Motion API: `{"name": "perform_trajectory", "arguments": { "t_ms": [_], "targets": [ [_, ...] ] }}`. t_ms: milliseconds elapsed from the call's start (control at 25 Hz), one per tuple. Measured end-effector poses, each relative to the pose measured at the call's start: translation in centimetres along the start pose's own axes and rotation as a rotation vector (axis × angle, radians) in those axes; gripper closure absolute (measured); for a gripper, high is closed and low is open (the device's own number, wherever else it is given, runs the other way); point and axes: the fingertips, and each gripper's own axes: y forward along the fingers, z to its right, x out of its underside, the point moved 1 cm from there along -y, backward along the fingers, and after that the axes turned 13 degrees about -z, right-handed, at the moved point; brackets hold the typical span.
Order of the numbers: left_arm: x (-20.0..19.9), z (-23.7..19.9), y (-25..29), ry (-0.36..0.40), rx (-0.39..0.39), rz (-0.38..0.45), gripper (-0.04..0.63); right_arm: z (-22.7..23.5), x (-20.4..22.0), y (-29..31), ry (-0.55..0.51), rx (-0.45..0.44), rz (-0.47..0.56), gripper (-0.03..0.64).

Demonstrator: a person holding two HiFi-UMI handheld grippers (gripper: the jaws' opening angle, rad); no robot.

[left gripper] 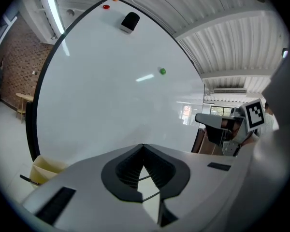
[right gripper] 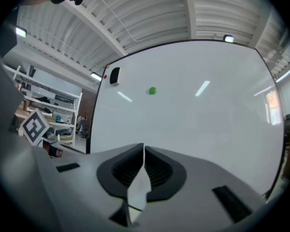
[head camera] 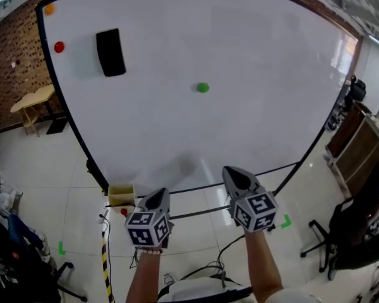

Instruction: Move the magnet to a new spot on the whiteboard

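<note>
On the white whiteboard (head camera: 240, 43), the small round green magnet (head camera: 203, 88) looked light, hard, slick; I'd pinch its rim. My left gripper (head camera: 161, 195) sat shut, right gripper (head camera: 231, 172) barely cracked, both empty.

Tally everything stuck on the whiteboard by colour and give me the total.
Green: 1, the green magnet
Red: 1, the red magnet
Orange: 1, the orange magnet
Black: 1, the eraser
Total: 4
</note>
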Motion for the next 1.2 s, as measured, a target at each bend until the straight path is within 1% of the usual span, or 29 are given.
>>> {"name": "perform_trajectory", "arguments": {
  "t_ms": [160, 320, 440, 520, 560, 680, 960, 1040, 1080, 1200],
  "targets": [
    [-1.0, 0.4, 0.5, -0.015, -0.030, 0.023, 0.597, 1.6, -7.1, 1.0, -0.110, 0.024, 0.109, 0.576],
    [-0.9, 0.3, 0.6, -0.028, -0.053, 0.027, 0.597, 2.0, -13.2, 2.1, -0.214, 0.060, 0.184, 0.523],
    [-0.7, 0.1, 0.3, -0.034, -0.068, 0.031, 0.597, 2.0, -16.4, 2.9, -0.282, 0.096, 0.212, 0.455],
    [-0.5, -0.1, 0.1, -0.035, -0.076, 0.029, 0.597, 2.0, -17.9, 3.6, -0.314, 0.116, 0.220, 0.427],
    [-0.4, -0.3, 0.0, -0.035, -0.080, 0.027, 0.597, 1.9, -18.5, 4.1, -0.328, 0.125, 0.222, 0.411],
    [-0.3, -0.7, -0.3, -0.036, -0.086, 0.027, 0.597, 1.7, -19.8, 5.4, -0.376, 0.159, 0.215, 0.396],
    [-0.4, -1.6, -0.9, -0.035, -0.094, 0.031, 0.597, 2.0, -20.4, 8.5, -0.497, 0.274, 0.149, 0.396],
    [-0.3, -1.9, -0.9, -0.036, -0.094, 0.031, 0.597, 1.9, -20.2, 9.4, -0.530, 0.290, 0.137, 0.397],
    [-0.2, -2.0, -0.9, -0.037, -0.093, 0.031, 0.597, 1.8, -20.2, 9.7, -0.543, 0.296, 0.133, 0.411],
    [0.0, -2.2, -0.9, -0.038, -0.091, 0.027, 0.597, 1.6, -20.1, 10.3, -0.553, 0.301, 0.124, 0.426]
  ]
}}
